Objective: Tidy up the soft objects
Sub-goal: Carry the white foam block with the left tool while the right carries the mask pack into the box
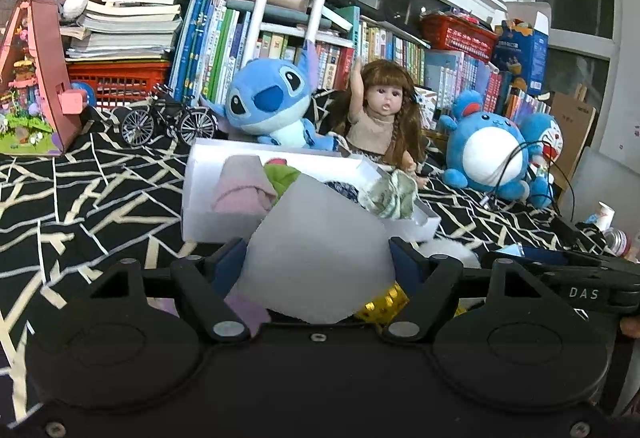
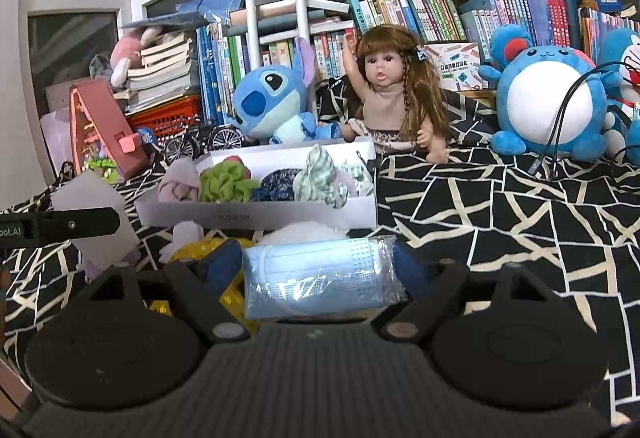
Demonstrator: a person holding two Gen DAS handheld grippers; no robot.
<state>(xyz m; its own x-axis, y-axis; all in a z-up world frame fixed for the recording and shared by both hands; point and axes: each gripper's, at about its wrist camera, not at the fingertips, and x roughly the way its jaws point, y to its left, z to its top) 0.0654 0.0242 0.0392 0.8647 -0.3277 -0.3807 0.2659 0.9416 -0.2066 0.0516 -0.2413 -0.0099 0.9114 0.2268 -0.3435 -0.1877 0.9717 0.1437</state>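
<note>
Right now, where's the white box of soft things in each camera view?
Left wrist: white box sits centre, partly hidden behind the frosted sheet.
Right wrist: white box lies centre-left, fully visible.
Shared landmark: the doll sits right behind it.

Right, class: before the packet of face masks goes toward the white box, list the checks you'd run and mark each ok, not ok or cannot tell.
1. Right hand-held gripper closed on the packet of blue face masks: ok.
2. Left hand-held gripper closed on the frosted white sheet: ok.
3. White box open on top: ok.
4. Free room in the box: cannot tell, cloth items fill what shows.
5. Doll outside the box: ok.
</note>
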